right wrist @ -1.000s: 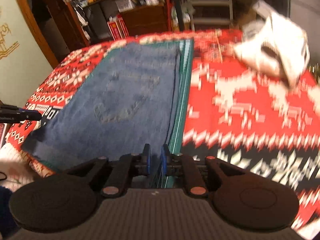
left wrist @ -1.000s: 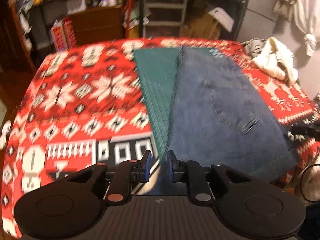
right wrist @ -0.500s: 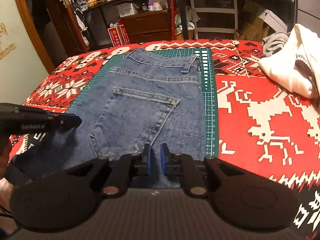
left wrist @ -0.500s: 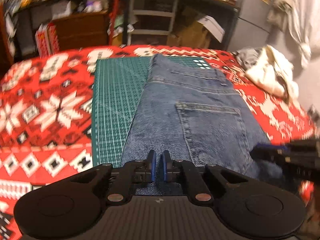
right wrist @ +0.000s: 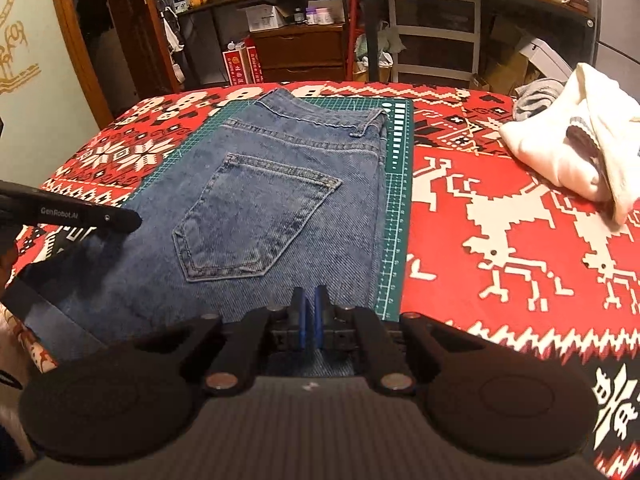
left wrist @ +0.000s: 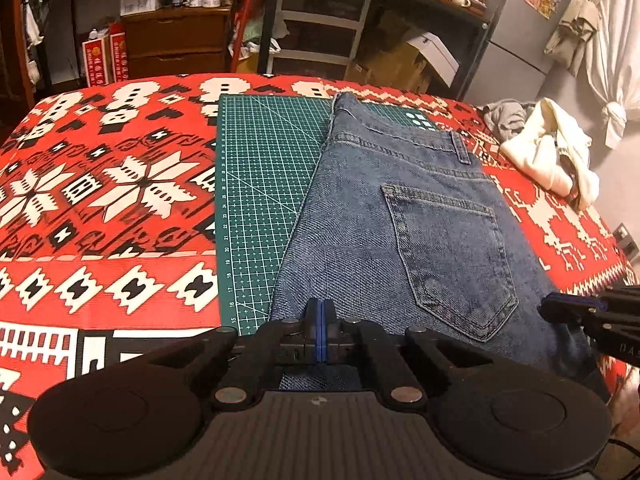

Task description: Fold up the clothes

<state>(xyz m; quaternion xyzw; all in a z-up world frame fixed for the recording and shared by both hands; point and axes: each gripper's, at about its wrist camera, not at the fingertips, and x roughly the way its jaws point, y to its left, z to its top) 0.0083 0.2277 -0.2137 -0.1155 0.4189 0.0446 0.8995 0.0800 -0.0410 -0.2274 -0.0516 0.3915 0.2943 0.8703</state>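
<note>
Jeans: the jeans lie flat on the green cutting mat, back pocket up and waistband at the far end; the near end passes under both tools and out of sight.
What changed: a second ago the denim showed a plain, blurred face with no pocket and both views were swinging; half a second ago the pocket side was already up, and now the picture is sharp and steady. I judge a fold has just been laid over and the cloth has settled.
Left gripper: the left gripper sits low at the near left edge of the denim, its blue pads pressed together where they stood apart a second ago. Whether cloth is pinched between them I cannot tell.
Right gripper: the right gripper is at the near right part of the jeans, its fingers nearly closed with a thin slit between them, much as before; I cannot tell if it holds fabric.
What it means: the jeans look halved lengthwise, lying neat and slightly askew on the mat. A crosswise fold toward the waistband seems the likely next step.
Around: the red patterned blanket covers the surface, and a cream garment sits well apart to the right, not yet folded.
</note>
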